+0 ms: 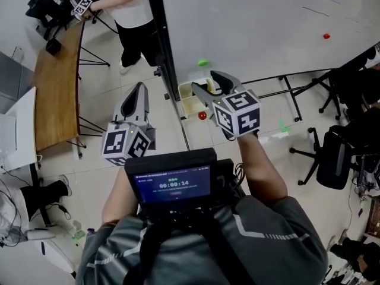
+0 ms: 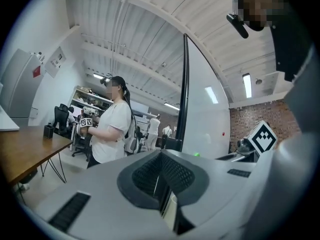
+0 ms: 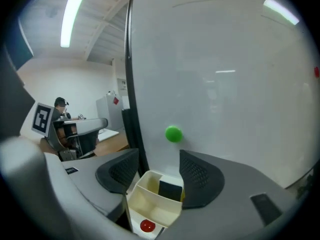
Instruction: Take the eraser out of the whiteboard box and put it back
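A cream whiteboard box (image 3: 150,211) hangs at the foot of the whiteboard (image 3: 225,84). The black eraser (image 3: 170,189) stands in the box's far compartment, against the board. My right gripper (image 3: 159,170) is open just above and in front of the box, with the eraser showing in the gap beyond its pads and nothing pressed between them. In the head view the right gripper (image 1: 208,82) covers most of the box (image 1: 186,104), and the eraser is hidden there. My left gripper (image 1: 140,89) hangs to the left of the board's frame, shut and empty (image 2: 161,184).
A green magnet (image 3: 173,134) sticks to the board above the box, and a red one (image 3: 146,226) lies in the box's near part. A wooden desk (image 1: 56,82) and a standing person (image 1: 132,16) are at the left. Office chairs (image 1: 332,156) are at the right.
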Demonstrator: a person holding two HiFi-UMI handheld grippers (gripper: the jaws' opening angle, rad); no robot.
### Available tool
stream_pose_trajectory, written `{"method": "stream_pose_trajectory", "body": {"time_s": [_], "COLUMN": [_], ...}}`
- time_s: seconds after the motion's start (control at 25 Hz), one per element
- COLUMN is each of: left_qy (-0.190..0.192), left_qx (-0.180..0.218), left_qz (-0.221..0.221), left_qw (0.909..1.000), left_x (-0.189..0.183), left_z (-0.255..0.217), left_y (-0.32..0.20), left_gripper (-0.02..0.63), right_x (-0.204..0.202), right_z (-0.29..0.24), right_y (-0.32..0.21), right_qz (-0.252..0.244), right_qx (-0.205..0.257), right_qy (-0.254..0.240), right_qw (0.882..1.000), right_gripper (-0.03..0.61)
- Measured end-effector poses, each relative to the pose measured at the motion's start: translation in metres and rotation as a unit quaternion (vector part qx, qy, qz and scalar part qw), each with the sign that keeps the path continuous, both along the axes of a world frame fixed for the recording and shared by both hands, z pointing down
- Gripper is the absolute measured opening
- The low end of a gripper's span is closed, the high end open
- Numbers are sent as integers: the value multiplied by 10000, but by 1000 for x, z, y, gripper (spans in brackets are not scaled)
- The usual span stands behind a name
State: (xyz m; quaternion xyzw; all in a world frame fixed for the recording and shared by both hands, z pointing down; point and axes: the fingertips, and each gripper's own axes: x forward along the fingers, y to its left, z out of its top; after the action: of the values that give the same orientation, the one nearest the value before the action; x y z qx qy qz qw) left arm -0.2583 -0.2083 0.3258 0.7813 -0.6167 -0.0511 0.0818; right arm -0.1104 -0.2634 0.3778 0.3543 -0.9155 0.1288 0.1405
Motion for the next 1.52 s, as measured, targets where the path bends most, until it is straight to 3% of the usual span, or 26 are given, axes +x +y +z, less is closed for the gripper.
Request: {"method": "stream_pose_trajectory", "body": {"time_s": [0.08, 0.28, 0.68, 0.96, 1.32, 1.52], "left_qy": [-25, -44, -113, -379, -438, -422], "left_qx": [82, 244, 409, 251, 337, 538], "left_qz": [28, 7, -28, -388, -561, -393], "left_qw": [10000, 9997, 9991, 9982, 9969, 9969], "left_x": [6, 20, 68, 96, 98, 91], "left_z": [-8, -27, -57, -50, -67, -76], "left_y": [1, 5, 15, 29, 66, 91], "left_gripper": [34, 34, 34, 34, 34, 32], "right_x": [9, 35, 76, 97, 102, 99], "right_z": [-23, -70, -123, -120, -128, -136], "right_y": [4, 13, 23, 26, 48, 70], "right_qz": [-18, -135, -683, -1328, -1292, -1078], "right_qx": [286, 798, 1159, 1196, 1198, 1289], "right_qy": [-304, -856, -1452, -1619, -1655, -1509], "right_qw": [9991, 9930, 9802, 9705, 9703, 9742], "right_gripper": [189, 27, 23, 23, 23, 23]}}
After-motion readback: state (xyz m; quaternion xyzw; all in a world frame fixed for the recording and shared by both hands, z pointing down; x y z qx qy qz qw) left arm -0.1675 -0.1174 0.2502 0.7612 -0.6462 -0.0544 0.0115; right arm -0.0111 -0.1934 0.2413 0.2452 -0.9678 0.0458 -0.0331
